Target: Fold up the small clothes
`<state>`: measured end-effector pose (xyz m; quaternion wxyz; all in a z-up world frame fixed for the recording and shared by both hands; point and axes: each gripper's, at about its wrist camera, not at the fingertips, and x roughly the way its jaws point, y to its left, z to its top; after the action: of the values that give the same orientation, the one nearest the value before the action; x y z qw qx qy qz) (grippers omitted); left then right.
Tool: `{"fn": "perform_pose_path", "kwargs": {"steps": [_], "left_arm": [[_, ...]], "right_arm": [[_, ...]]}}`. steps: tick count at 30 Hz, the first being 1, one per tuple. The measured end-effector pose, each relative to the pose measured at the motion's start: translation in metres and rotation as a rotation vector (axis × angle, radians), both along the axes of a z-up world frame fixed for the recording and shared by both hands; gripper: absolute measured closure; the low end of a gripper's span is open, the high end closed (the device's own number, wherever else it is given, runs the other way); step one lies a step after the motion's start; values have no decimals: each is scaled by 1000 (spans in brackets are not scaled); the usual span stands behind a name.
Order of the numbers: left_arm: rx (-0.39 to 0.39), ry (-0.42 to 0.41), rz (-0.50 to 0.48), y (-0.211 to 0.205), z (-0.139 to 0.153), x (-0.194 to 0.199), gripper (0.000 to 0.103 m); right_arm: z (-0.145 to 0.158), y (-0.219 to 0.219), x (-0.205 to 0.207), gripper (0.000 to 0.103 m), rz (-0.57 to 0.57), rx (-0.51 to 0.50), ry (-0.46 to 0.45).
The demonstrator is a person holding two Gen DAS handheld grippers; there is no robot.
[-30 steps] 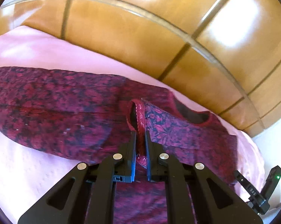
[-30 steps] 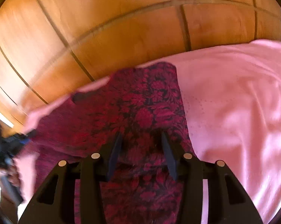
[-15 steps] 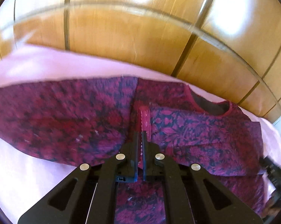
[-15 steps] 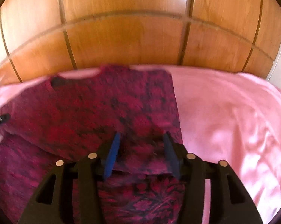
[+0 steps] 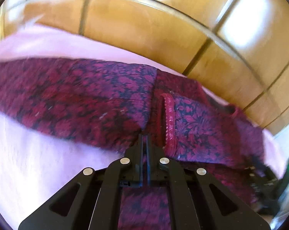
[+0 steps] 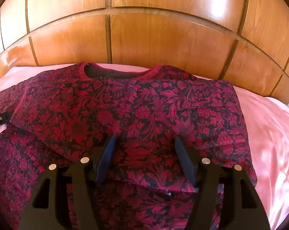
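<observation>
A dark red floral garment (image 6: 136, 115) lies flat on a pink bed sheet (image 6: 275, 134), neckline (image 6: 117, 72) toward the headboard. One sleeve is folded across its front. My right gripper (image 6: 144, 143) is open and empty, hovering over the folded sleeve part. In the left wrist view the garment (image 5: 87, 99) is blurred, with the red ribbed cuff (image 5: 169, 122) of the folded sleeve just right of my left gripper (image 5: 144, 136). The left jaws are shut; the tips sit at a fabric fold, and I cannot tell whether cloth is pinched.
A glossy wooden headboard (image 6: 154, 38) rises right behind the garment. Pink sheet (image 5: 39, 163) spreads on both sides. The right gripper's body (image 5: 269, 176) shows at the left view's lower right edge.
My left gripper has closed fully and shifted left off the cuff. My right gripper has swung to face the headboard squarely and stayed open.
</observation>
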<state>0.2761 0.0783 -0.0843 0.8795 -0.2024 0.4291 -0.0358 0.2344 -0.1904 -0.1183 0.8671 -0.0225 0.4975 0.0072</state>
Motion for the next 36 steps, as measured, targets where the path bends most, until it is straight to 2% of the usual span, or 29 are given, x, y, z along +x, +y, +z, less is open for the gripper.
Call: {"fn": "perform_pose_path", "kwargs": {"steps": [1, 3, 4, 7, 9, 12, 14, 17, 20, 23, 25, 29, 31, 32, 33, 36], "left_arm": [[-17, 8, 25, 8, 1, -5, 96], [-73, 22, 104, 35, 3, -19, 50], [-119, 3, 145, 49, 6, -28, 48], [-220, -52, 248, 105, 11, -54, 47], [-258, -66, 314, 136, 9, -67, 47], [-269, -78, 460, 188, 6, -89, 47], [-285, -79, 523, 217, 3, -99, 47], [-365, -58, 621, 259, -7, -109, 47], [-487, -75, 707, 295, -19, -114, 47], [-560, -82, 735, 313, -26, -107, 47], [-563, -79, 740, 320, -28, -97, 47], [-513, -59, 741, 332, -23, -77, 47], [-461, -38, 733, 333, -21, -59, 59], [-440, -21, 733, 334, -22, -59, 75], [-421, -2, 730, 333, -22, -55, 86], [-363, -33, 695, 322, -9, -53, 91]], "right_arm": [[0, 0, -1, 39, -2, 1, -5], [0, 1, -5, 37, -6, -10, -10], [-1, 0, -4, 34, -12, -22, -14], [0, -1, -7, 29, -28, -25, -17], [0, -2, -7, 28, -31, -20, -16], [0, -2, -5, 28, -31, -18, -18], [-1, -2, -6, 28, -31, -12, -23], [0, -2, -5, 28, -30, -12, -25], [0, -2, -6, 28, -30, -15, -28], [0, -2, -6, 28, -28, -16, -29], [0, -1, -6, 28, -28, -18, -29], [0, -1, -7, 27, -26, -25, -31], [1, -1, -7, 27, -25, -30, -31], [1, -1, -7, 27, -25, -30, -32], [1, -1, -7, 27, -26, -31, -32], [1, -1, -7, 27, -25, -30, -32]]}}
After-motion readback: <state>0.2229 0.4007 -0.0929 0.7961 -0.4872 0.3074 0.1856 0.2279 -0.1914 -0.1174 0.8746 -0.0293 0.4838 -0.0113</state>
